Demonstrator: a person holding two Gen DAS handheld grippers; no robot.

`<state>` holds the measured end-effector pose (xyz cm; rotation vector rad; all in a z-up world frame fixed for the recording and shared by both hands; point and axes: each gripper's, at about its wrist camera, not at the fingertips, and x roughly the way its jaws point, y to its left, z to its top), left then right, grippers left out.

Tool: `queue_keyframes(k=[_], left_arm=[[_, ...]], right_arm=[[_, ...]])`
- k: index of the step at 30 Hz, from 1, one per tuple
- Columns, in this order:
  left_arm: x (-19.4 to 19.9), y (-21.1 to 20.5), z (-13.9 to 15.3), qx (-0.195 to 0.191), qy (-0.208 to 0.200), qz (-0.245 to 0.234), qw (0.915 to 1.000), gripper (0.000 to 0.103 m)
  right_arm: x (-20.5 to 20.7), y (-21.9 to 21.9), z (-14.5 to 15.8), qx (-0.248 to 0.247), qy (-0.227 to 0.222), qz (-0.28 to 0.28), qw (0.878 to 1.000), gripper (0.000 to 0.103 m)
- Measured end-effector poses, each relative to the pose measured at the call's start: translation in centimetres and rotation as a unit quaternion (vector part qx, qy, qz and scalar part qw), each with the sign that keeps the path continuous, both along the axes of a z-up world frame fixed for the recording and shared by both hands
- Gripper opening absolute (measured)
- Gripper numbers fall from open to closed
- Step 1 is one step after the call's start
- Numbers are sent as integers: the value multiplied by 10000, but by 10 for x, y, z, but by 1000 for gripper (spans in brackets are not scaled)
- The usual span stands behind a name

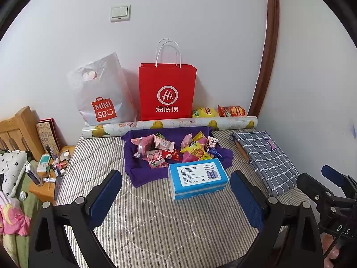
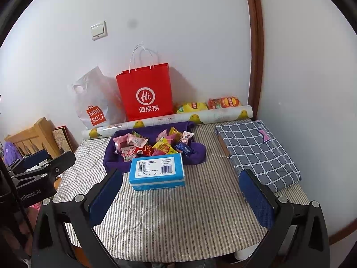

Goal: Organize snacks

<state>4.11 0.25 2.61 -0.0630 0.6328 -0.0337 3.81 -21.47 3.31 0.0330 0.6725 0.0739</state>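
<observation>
A pile of small snack packets [image 1: 171,148] [image 2: 154,145] lies on a purple cloth [image 1: 138,174] [image 2: 196,154] spread on the striped mattress [image 1: 169,223] [image 2: 183,218]. A blue tissue pack [image 1: 197,177] [image 2: 157,173] sits just in front of the pile. Two chip bags, yellow [image 1: 204,112] [image 2: 191,107] and orange [image 1: 232,111] [image 2: 225,102], lie by the wall. My left gripper [image 1: 176,192] is open, hovering low before the tissue pack, holding nothing. My right gripper [image 2: 180,192] is open too, empty, at a similar distance.
A red paper bag [image 1: 167,93] [image 2: 146,93] and a white Miniso bag [image 1: 100,96] [image 2: 93,102] lean on the wall behind a wallpaper roll [image 1: 169,126] [image 2: 169,120]. A folded checked sheet [image 1: 265,156] [image 2: 256,149] lies right. A cluttered wooden nightstand [image 1: 44,189] stands left.
</observation>
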Motion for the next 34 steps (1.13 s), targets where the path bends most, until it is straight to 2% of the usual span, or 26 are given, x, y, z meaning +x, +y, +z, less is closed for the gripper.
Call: queue_keyframes(k=[34], left_arm=[[-1,-4,-1,28,-14,20,10000,98]], right_arm=[[0,0,4,34,-23,-15,10000,103]])
